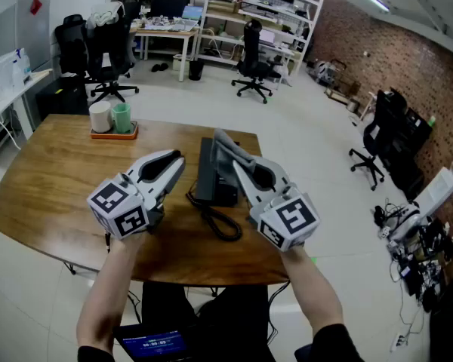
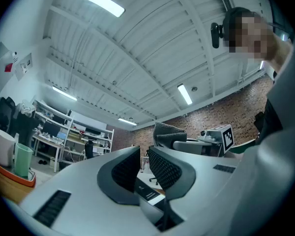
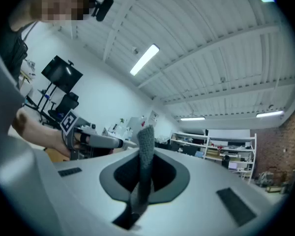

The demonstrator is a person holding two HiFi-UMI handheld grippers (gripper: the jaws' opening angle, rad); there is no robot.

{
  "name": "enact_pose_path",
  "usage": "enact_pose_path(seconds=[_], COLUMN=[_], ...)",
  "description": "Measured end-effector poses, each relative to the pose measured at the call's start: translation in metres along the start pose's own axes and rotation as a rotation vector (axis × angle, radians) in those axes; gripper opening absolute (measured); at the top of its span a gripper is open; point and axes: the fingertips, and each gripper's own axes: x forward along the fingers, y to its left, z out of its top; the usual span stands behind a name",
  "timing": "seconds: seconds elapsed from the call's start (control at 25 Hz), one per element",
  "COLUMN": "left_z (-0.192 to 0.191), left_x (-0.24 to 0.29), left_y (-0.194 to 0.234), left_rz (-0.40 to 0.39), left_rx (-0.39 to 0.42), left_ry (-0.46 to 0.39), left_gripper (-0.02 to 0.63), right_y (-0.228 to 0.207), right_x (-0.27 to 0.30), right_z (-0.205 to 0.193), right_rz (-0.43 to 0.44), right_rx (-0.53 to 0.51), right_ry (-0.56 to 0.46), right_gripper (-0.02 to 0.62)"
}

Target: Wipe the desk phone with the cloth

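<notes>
Right fingers [image 3: 168, 175] pinching cloth [image 3: 146, 149], left fingers [image 2: 165, 169] ajar

We are recording a wooden table [image 1: 45, 179] bearing an orange tray [image 1: 114, 135] near its far edge, a white cup [image 1: 100, 117] and green cup [image 1: 121, 118] standing on it, office chairs [image 1: 254, 66] sitting beyond.

We see a dark grey phone [image 1: 210, 173] sitting near the middle of the wooden tabletop [image 1: 53, 179], its coiled cord [image 1: 220, 223] looping toward the near edge. The grey cloth [image 3: 145, 146] stands upright, pinched in the right gripper [image 3: 143, 168], over the phone's far end.
</notes>
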Motion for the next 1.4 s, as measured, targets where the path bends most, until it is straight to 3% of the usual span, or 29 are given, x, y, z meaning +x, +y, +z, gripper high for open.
enact_pose_path(seconds=[0.2,0.4,0.64,0.84,1.0,1.2,1.24,1.28,1.32,1.4], left_z=[-0.036,-0.063,-0.067,-0.068,-0.063,-0.06,-0.061,-0.061,-0.061,-0.061], left_x=[0.012,0.009,0.009,0.009,0.007,0.003,0.003,0.003,0.003,0.003], left_y=[0.057,0.085,0.086,0.082,0.086,0.092,0.092,0.092,0.092,0.09], left_rz=[0.072,0.144,0.16,0.15,0.161,0.17,0.168,0.166,0.164,0.16], left_rx=[0.011,-0.002,0.1,0.123,0.095,0.065,0.065,0.067,0.07,0.072], left_ry=[0.063,0.072,0.077,0.087,0.063,0.046,0.047,0.05,0.052,0.053], left_gripper=[0.043,0.043,0.041,0.041,0.041,0.041,0.041,0.041,0.041,0.041], right_y=[-0.023,-0.038,-0.041,-0.03,0.012,0.078,0.079,0.07,0.052,0.003], right_x=[0.064,0.109,0.146,0.138,0.106,0.041,0.039,0.048,0.064,0.104], right_z=[-0.064,-0.122,-0.146,-0.159,-0.157,-0.168,-0.166,-0.16,-0.151,-0.132], right_rz=[0.026,0.081,0.13,0.171,0.332,0.713,0.732,0.689,0.59,0.319], right_rx=[-0.141,-0.367,-0.568,-0.602,-0.631,-0.684,-0.701,-0.703,-0.686,-0.613], right_ry=[0.222,0.446,0.537,0.561,0.54,0.612,0.615,0.599,0.568,0.504], right_gripper=[0.025,0.026,0.026,0.026,0.025,0.026,0.026,0.026,0.026,0.026])
